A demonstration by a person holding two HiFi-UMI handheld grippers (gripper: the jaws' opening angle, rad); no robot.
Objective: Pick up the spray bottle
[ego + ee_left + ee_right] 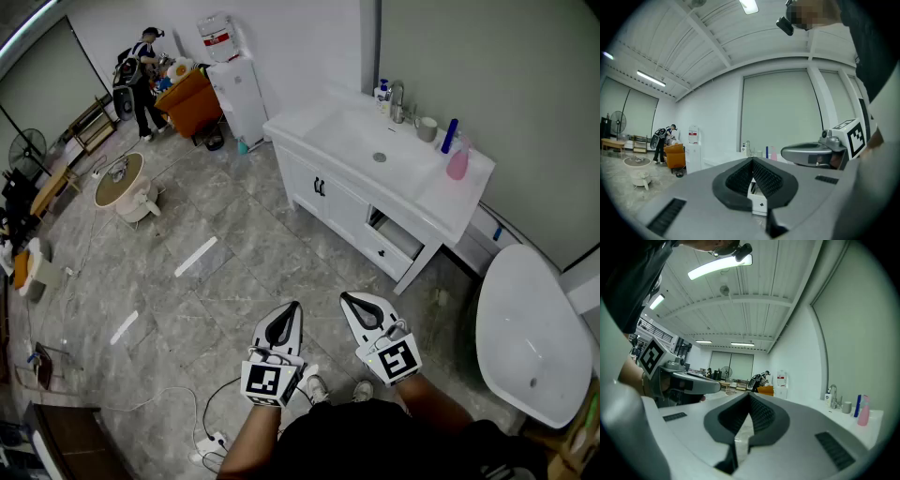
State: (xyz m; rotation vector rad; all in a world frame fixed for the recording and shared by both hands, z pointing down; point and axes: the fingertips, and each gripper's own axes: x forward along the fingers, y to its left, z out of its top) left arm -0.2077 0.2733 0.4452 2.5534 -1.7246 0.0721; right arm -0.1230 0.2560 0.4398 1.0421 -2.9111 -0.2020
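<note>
A pink spray bottle (457, 161) stands on the far right end of the white vanity counter (441, 192), next to a blue bottle (450, 134). In the right gripper view the pink bottle (864, 411) shows at the right edge; in the left gripper view the same bottle (772, 153) is small and far off. Both grippers are held level over the floor, well short of the vanity. My left gripper (293, 307) has its jaws closed tip to tip with nothing between them. My right gripper (346, 297) is shut and empty as well.
The vanity has a sink (367, 142), a faucet (397, 99), a cup (427, 128) and an open drawer (398, 239). A white bathtub (530, 333) lies at the right. A water dispenser (234, 89), an orange armchair (190, 101) and a person (144, 80) are far back. Cables (211, 417) trail on the floor.
</note>
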